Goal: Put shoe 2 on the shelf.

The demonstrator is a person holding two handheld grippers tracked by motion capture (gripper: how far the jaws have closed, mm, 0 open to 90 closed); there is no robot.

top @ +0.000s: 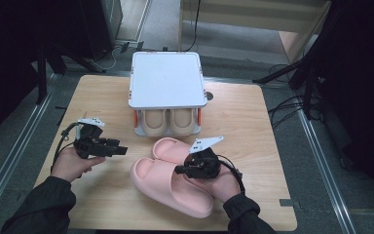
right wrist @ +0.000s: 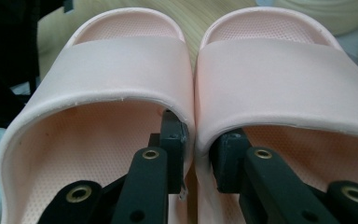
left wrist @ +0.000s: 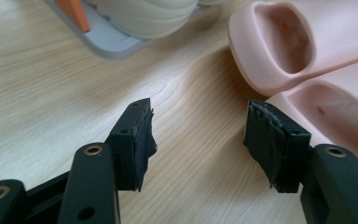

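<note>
The right gripper [top: 181, 169], carried in a hand that enters from the near right edge and points left and slightly away, has one jaw inside each of the two pink slippers [right wrist: 191, 79] and pinches their adjoining inner walls together, the pair lying side by side near the middle of the wooden table [top: 243, 117], toes toward the far side. The left gripper [top: 124, 150] is held level at the near left, aimed right toward the slippers, its jaws spread wide with nothing between them. A white-topped rack [top: 166, 78] with beige slippers [top: 168, 122] beneath stands just beyond.
</note>
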